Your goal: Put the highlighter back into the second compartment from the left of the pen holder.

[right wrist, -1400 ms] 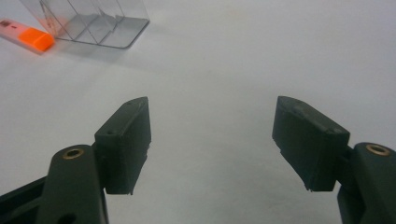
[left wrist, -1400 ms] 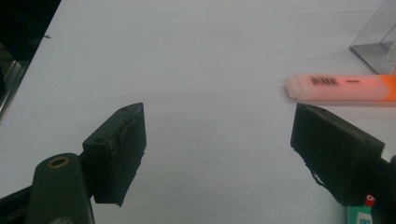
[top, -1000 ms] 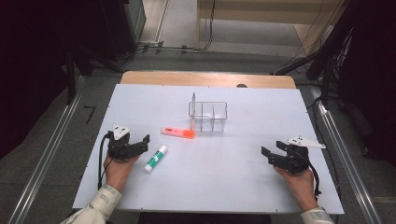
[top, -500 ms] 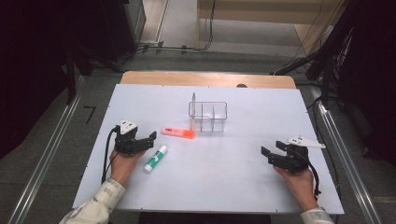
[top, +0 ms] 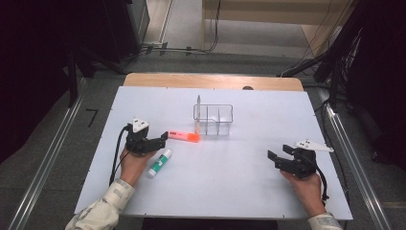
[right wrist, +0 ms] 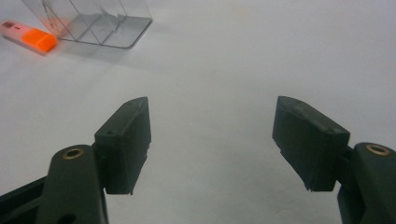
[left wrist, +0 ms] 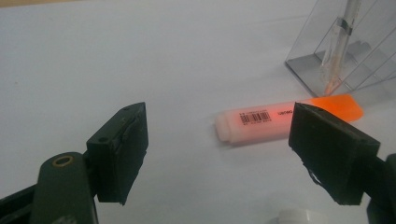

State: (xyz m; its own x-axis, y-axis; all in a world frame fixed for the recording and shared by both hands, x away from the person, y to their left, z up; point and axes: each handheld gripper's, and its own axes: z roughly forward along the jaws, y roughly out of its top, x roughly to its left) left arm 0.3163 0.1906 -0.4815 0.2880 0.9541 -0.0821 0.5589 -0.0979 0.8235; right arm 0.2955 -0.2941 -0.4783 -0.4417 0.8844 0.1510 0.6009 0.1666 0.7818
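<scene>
An orange highlighter [top: 184, 136] [left wrist: 280, 120] lies flat on the white table, left of a clear plastic organizer [top: 214, 118] that holds one upright pen [top: 198, 111]. My left gripper [top: 162, 139] [left wrist: 224, 158] is open, its jaws just short of the highlighter's pale end and not touching it. A green and white glue stick [top: 159, 163] lies beside that hand, its white cap [left wrist: 299, 217] at the bottom edge of the left gripper view. My right gripper [top: 278, 161] [right wrist: 212, 144] rests open at the right side with bare table between its jaws.
The white table top [top: 239, 191] sits on a wooden board [top: 210, 80]. Metal rails [top: 43, 163] run along both sides, with dark equipment and cables beyond. In the right gripper view the organizer [right wrist: 93, 23] and highlighter [right wrist: 30, 36] lie far off at top left.
My left gripper has moved right and slightly away from me, toward the highlighter. The right gripper has stayed where it was.
</scene>
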